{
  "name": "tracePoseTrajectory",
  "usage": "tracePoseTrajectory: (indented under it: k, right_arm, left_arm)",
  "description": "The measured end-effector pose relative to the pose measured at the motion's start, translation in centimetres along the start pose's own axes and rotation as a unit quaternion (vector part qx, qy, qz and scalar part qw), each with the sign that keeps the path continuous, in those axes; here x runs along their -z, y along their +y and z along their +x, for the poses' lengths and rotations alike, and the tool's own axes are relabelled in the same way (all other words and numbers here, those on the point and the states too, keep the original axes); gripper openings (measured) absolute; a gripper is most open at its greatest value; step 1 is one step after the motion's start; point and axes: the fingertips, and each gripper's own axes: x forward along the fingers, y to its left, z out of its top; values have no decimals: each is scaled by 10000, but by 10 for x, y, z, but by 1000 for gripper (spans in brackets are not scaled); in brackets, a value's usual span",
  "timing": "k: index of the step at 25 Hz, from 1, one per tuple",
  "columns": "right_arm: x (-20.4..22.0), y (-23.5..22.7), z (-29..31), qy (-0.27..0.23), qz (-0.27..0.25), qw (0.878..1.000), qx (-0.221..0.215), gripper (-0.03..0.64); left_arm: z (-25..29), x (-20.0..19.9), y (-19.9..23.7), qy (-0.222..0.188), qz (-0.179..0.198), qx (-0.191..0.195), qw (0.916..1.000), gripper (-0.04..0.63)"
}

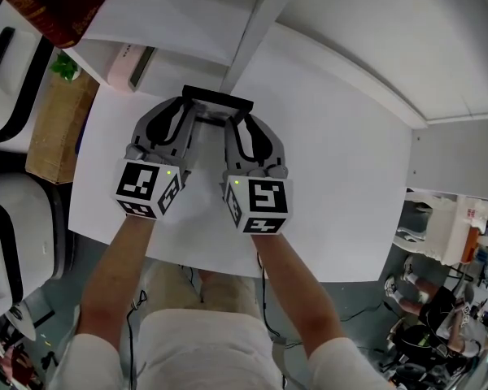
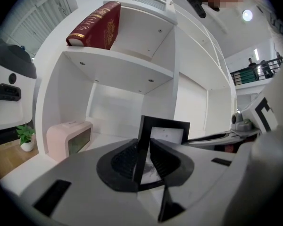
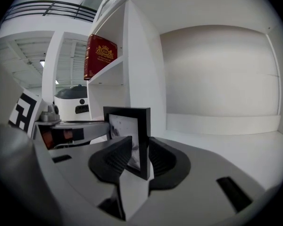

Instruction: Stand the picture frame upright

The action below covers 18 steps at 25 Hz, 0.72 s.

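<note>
**Head view.** The picture frame is found near the rear edge of the white shelf board, at the foot of the upright divider. It is seen from above as a narrow black bar. The left gripper is applied to its left end and the right gripper to its right end. A clock is noted at the rear left corner of the board.

**Left gripper view.** The jaws are drawn narrow and clamped on the frame's left side bar, which is held vertical between the ribbed pads. The clock is seen to be pale pink, rounded and smooth, with a dark face. A dark red book with gilt lettering is lying tilted on the shelf above. A small plant is visible beyond the left edge of the board.

**Right gripper view.** The jaws are set slightly wider and closed on the right side bar. The frame is square-edged, matt black and rigid, with a glossy glazed front. Whether its base is touching the board cannot be told.

**Recommendation.** The frame is judged to be upright already. The base should be seated flat on the board and any rear prop confirmed bearing before release. It is advised that one gripper be opened first and the frame watched for lean. The glazing should be spared from pad pressure.
</note>
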Motion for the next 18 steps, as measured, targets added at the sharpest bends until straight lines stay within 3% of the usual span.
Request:
tracePoseTrajectory:
  k: [18]
  right_arm:
    - [2, -3, -1, 120, 103, 9998, 80, 130]
  left_arm:
    - [2, 1, -2, 146, -122, 48, 9998, 91]
